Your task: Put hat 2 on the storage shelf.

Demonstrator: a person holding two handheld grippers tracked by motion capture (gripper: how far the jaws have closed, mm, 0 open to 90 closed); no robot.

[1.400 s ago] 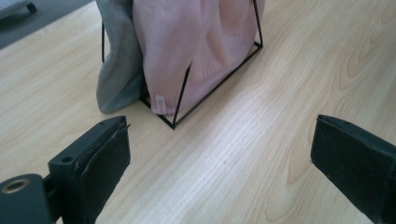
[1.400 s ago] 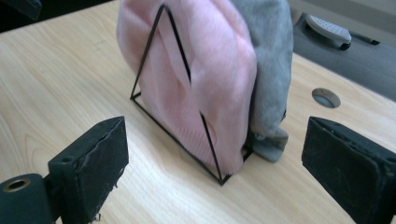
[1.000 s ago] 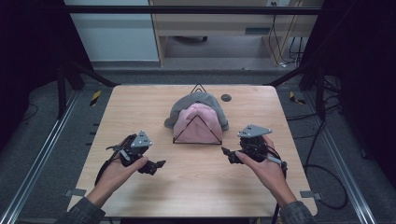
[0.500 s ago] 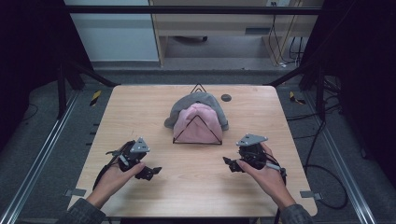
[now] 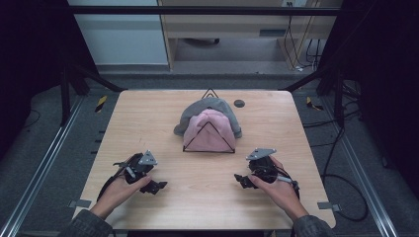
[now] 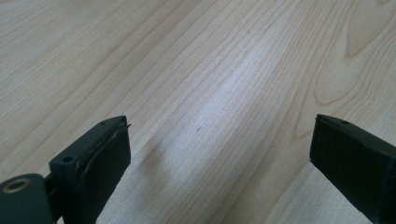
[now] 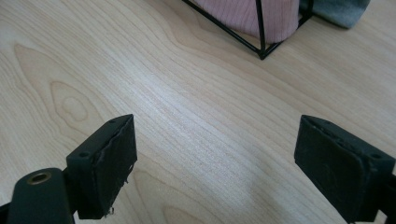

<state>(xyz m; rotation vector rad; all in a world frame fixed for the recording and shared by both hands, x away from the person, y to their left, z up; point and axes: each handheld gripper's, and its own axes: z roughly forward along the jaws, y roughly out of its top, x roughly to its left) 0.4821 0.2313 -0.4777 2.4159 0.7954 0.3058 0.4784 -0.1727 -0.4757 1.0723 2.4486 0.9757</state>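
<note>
A pink knit hat (image 5: 210,131) sits inside a black wire triangular frame (image 5: 209,137) at the middle of the wooden table (image 5: 148,113), with a grey hat (image 5: 207,107) lying behind and partly under it. My left gripper (image 5: 155,187) rests low near the table's front left, open, with bare wood between its jaws (image 6: 219,154). My right gripper (image 5: 242,180) sits at the front right, also open and holding nothing. In the right gripper view (image 7: 217,163) the wire frame's corner (image 7: 261,51), the pink hat (image 7: 252,14) and a bit of the grey hat (image 7: 338,11) show ahead.
A small dark round object (image 5: 239,103) lies on the table behind the hats to the right. Metal rails and cables run along the floor on both sides. A shelf unit stands beyond the far edge.
Both hands have drawn back toward the front edge of the table and lowered, away from the hats. The hats and frame have not moved.
</note>
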